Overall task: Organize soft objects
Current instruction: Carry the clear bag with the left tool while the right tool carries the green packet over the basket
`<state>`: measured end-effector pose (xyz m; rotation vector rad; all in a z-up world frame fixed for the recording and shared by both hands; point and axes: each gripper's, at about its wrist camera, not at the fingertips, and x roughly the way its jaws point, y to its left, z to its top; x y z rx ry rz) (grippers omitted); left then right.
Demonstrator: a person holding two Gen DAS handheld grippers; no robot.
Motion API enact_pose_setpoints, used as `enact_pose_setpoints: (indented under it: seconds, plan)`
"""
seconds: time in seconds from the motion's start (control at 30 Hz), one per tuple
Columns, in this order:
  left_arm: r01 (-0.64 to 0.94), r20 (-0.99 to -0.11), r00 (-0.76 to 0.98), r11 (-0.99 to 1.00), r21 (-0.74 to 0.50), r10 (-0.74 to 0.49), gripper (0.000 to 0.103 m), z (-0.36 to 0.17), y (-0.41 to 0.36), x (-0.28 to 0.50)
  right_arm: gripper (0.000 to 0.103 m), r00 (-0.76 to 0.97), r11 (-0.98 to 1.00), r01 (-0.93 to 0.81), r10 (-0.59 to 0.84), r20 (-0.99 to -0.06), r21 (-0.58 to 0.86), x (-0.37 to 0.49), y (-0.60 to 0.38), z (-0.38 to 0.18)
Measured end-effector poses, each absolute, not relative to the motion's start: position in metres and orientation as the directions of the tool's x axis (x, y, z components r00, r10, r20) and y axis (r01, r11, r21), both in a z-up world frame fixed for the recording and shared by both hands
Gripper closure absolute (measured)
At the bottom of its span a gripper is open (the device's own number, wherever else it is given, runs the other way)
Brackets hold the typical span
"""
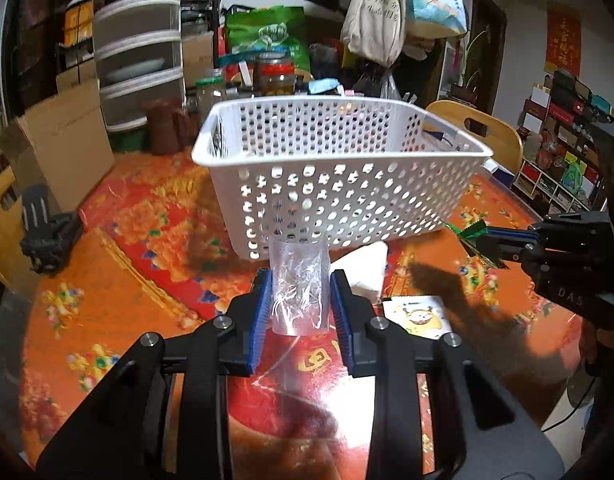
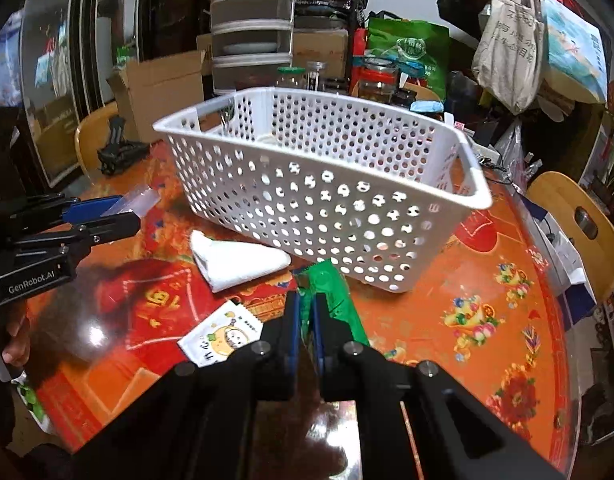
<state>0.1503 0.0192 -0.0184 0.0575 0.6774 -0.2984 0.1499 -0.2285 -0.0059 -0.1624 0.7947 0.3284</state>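
Standing on a glossy red-and-orange floral tablecloth (image 1: 139, 240), a white perforated plastic basket (image 1: 339, 200) serves as the landmark here: rectangular, with rounded corners, a thick rolled rim and walls pierced by rows of round and cross-shaped holes. Just in front of the basket's near wall, the left gripper (image 1: 301, 292) holds a crinkled clear plastic bag (image 1: 299, 288), a thin, shiny pouch standing upright between its ribbed blue pads (image 1: 261, 312); the jaws stand moderately apart, each pad pressed against a side of the bag, which reaches up to the foot of the basket. To the right of the basket's front corner in the left wrist view, the right gripper (image 2: 305, 320) pinches a green foil packet (image 2: 331, 296) with a serrated edge; its jaws are nearly closed, with only the thin, flattened wrapper between the blue pads, and the packet's free end points toward the basket's lower wall. On the cloth in front of the basket lies a folded white towel (image 2: 235, 260), soft and thick, almost touching the basket's base. Nearer the grippers than the towel lies a small flat white sachet (image 2: 223, 336) printed with a yellow cartoon figure. Behind the basket, glass jars (image 1: 275, 76) stand in a cluster.
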Motion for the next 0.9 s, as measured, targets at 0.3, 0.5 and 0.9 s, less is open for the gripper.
enact_pose_setpoints:
  seconds: [0.3,0.5,0.9]
  plan:
    - [0.286,-0.596,0.771,0.958,0.010,-0.224,0.076,0.019,0.008,0.136,0.098,0.681,0.941,-0.336,0.269,-0.682,0.035,0.140,-0.256,0.031]
    - [0.287,-0.579,0.786,0.957,0.031,-0.217,0.076,0.042,-0.002,0.140,0.098,0.709,0.940,-0.337,0.290,-0.643,0.053,0.143,-0.268,0.063]
    - [0.250,-0.598,0.787,0.964,0.085,-0.152,0.075,0.093,-0.024,0.192,0.098,0.722,0.943,-0.332,0.278,-0.634,0.035,0.188,-0.268,0.113]
